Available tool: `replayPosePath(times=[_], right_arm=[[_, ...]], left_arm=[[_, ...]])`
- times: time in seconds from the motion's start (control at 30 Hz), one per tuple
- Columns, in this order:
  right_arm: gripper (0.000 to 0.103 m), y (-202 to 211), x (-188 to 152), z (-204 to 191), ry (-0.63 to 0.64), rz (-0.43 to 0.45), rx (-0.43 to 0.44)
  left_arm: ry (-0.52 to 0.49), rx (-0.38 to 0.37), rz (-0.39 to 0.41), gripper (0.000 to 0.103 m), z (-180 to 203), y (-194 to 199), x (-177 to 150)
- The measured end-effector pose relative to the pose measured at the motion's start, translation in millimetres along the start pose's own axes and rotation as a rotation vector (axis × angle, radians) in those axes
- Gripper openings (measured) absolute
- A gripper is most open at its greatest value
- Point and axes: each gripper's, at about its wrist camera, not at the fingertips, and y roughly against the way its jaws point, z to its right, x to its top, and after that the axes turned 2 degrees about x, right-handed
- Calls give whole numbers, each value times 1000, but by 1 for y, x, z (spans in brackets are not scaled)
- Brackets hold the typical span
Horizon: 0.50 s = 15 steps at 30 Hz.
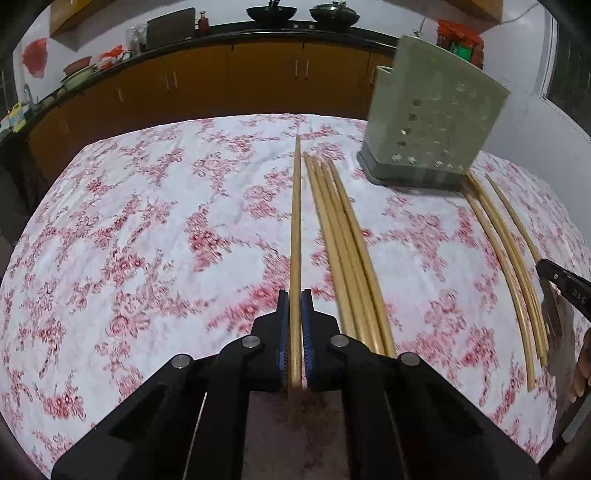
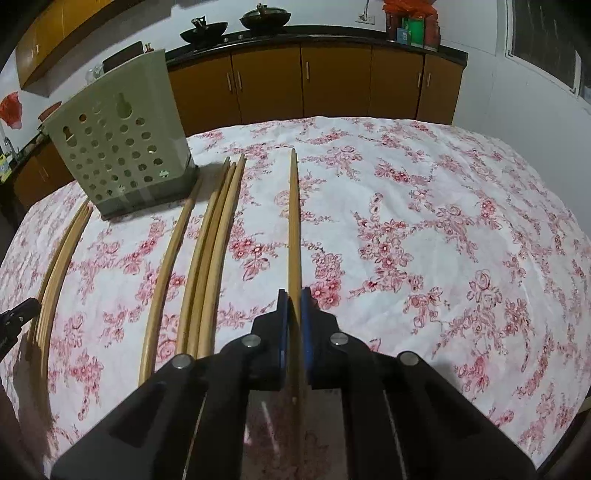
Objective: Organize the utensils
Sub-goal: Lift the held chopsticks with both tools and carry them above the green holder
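My left gripper (image 1: 295, 299) is shut on a single wooden chopstick (image 1: 296, 221) that points straight ahead above the floral tablecloth. My right gripper (image 2: 294, 297) is shut on another chopstick (image 2: 294, 221), also pointing forward. A grey-green perforated utensil holder (image 1: 432, 122) stands upright at the far right in the left wrist view and at the far left in the right wrist view (image 2: 118, 147). Several loose chopsticks (image 1: 343, 240) lie beside my left gripper, with more (image 1: 506, 251) near the holder. In the right wrist view loose chopsticks (image 2: 210, 258) lie left of my gripper.
The table (image 2: 443, 240) is covered with a white cloth with red flowers. Brown kitchen cabinets (image 2: 332, 85) and a dark counter with two woks (image 1: 271, 13) run behind it. The tip of the right gripper (image 1: 561, 280) shows at the right edge of the left view.
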Motion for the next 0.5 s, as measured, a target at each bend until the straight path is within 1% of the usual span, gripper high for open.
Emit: replayPosePath(times=[0.27,0.5], right_arm=[[9,2,-5,2,-1,20,5],[8,7,-7,1,4,23,21]], left_arm=[[-17,7,22,8,0,4,-8],[-22,-2,15,7,2,5,-7]])
